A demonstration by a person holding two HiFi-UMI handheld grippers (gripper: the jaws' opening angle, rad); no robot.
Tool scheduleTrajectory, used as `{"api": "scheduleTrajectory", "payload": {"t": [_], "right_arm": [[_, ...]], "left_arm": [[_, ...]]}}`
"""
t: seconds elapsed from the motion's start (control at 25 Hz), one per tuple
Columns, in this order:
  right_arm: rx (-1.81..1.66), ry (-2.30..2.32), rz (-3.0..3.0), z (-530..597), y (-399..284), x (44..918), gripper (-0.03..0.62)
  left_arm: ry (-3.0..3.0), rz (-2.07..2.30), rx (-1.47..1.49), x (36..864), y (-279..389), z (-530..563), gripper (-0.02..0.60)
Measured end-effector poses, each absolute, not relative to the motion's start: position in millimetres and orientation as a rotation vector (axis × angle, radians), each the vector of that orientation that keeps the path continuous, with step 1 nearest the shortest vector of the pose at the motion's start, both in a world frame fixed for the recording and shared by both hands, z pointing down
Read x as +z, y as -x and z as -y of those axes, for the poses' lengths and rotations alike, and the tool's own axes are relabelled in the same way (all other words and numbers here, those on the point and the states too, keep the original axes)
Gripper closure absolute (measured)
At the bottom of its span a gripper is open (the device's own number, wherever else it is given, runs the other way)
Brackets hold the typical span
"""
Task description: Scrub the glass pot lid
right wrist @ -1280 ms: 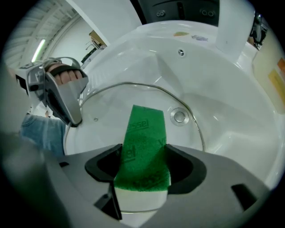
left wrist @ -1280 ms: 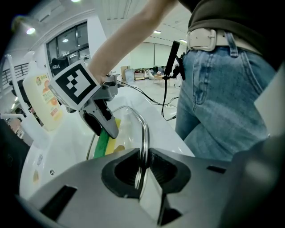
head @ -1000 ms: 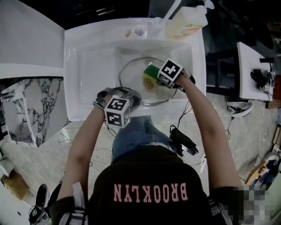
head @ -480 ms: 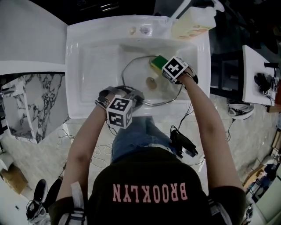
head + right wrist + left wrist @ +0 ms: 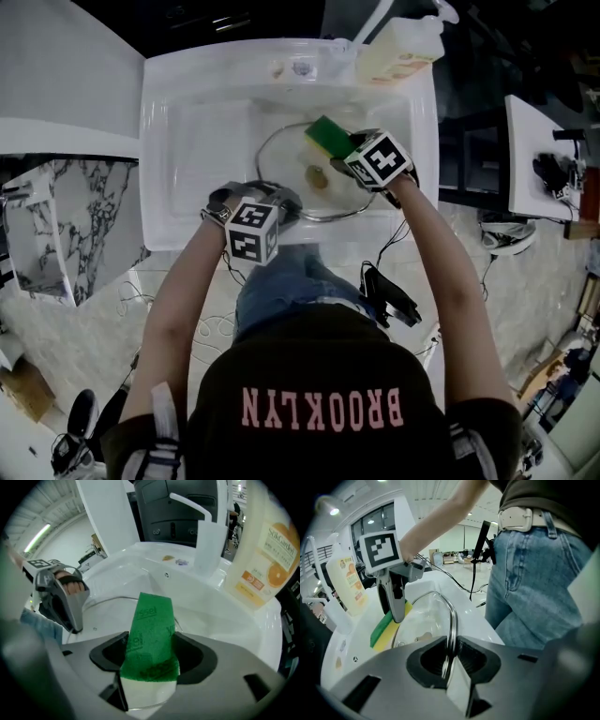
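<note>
White sink (image 5: 187,141) sits in front of the person, with a soap bottle (image 5: 398,47) at its far corner. The glass pot lid (image 5: 291,164) is down in the sink and looks tipped up a bit. The left tool (image 5: 450,656) pinches the lid's metal rim between its tips. The right tool (image 5: 151,660) is squeezed on a green and yellow sponge (image 5: 328,137) that sticks out past its tips, over the lid's far side. I cannot tell if the sponge touches the glass. To scrub well, I think the left tool should hold the rim tight so the lid cannot slide. The right tool should press the sponge flat and rub in small rounds.
</note>
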State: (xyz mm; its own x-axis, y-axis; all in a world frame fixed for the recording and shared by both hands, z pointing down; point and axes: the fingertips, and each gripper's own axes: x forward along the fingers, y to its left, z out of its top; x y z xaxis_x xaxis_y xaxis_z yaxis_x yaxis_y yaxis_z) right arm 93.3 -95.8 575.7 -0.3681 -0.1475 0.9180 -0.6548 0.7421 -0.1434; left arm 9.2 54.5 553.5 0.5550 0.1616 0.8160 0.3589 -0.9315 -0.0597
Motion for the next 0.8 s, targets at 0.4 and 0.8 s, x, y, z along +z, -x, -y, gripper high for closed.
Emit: {"api": "scheduleTrajectory", "payload": {"t": [0.4, 0.8], "right_arm": [[0.651, -0.347, 1.975, 25.8, -40.1, 557.9, 0.299], [0.541, 0.027, 2.01, 2.6, -15.0, 573.1, 0.299]], "left_arm": [[2.528, 0.384, -1.338, 554.0, -10.5, -52.2, 0.523], [2.39, 0.385, -1.438, 559.4, -10.4, -53.6, 0.523]]}}
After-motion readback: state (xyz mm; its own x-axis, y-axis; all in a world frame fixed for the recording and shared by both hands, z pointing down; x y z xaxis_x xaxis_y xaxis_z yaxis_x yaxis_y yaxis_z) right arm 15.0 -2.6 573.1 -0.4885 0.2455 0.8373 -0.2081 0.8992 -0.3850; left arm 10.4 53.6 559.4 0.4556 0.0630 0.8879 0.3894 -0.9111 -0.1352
